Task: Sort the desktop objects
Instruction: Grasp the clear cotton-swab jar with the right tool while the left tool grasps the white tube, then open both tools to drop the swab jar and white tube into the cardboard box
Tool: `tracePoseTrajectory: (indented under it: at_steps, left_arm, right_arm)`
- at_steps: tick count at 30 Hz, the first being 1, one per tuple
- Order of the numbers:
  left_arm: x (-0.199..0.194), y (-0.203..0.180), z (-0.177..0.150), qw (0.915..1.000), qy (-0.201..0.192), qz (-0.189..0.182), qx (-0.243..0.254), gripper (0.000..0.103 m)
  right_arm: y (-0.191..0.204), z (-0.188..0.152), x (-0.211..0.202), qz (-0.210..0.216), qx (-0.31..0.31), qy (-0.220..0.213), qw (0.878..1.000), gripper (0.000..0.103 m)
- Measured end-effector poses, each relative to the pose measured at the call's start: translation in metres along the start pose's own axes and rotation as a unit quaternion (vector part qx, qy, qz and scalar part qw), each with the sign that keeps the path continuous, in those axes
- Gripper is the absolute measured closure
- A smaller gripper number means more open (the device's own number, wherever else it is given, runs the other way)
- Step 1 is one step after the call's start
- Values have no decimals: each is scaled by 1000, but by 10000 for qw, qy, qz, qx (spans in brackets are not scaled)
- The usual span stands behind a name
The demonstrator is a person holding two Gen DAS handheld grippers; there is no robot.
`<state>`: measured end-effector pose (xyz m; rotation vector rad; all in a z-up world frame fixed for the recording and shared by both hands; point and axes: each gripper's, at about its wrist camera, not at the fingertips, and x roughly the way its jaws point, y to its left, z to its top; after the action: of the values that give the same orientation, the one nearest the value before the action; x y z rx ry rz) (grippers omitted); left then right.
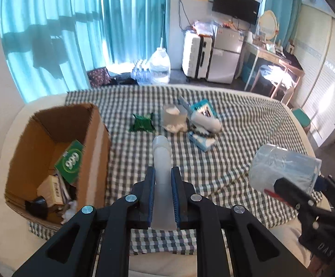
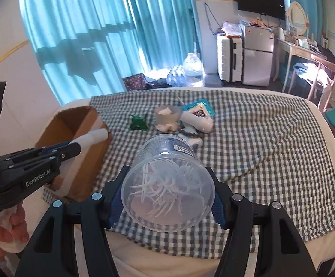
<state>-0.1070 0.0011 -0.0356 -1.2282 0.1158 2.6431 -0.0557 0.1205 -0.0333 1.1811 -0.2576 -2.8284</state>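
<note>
My left gripper (image 1: 163,173) is shut on a translucent white tube (image 1: 161,159), held above the checked cloth just right of the open cardboard box (image 1: 93,138); it also shows in the right wrist view (image 2: 75,149) with the tube (image 2: 93,136) beside the box (image 2: 75,120). My right gripper (image 2: 167,177) is shut on a clear plastic jar (image 2: 167,180) of thin white sticks, lying sideways above the cloth; the jar shows in the left wrist view (image 1: 285,169) at the right.
The box holds a green carton (image 1: 71,159) and other small items. On the checked cloth (image 1: 248,138) lie a green packet (image 1: 142,122), a clear cup with tissue (image 1: 173,116), a white tube (image 1: 205,120) and a teal packet (image 1: 202,107). Furniture stands beyond.
</note>
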Motion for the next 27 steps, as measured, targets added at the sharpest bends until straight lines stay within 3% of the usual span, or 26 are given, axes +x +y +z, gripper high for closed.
tracePoseTrajectory:
  at_steps: [6,13,22,27]
  left_arm:
    - [-44,37,19,9981,-539,260,-156,90]
    - [-55,103,28,9932,-672,767,-562,90]
    - [-12,196,-4,9852,-110,1297,-1112,89]
    - [15,221,-27,9809,266,1477,-1239,90]
  right_arm:
    - [45,19,-4,382,-253,-97,9989,41]
    - [121,37,20,948,-675,18,9932,41]
    - [203,35,94,1660,-858,638,9803,41]
    - [232,22,128,1662,-1136,927,9751,41]
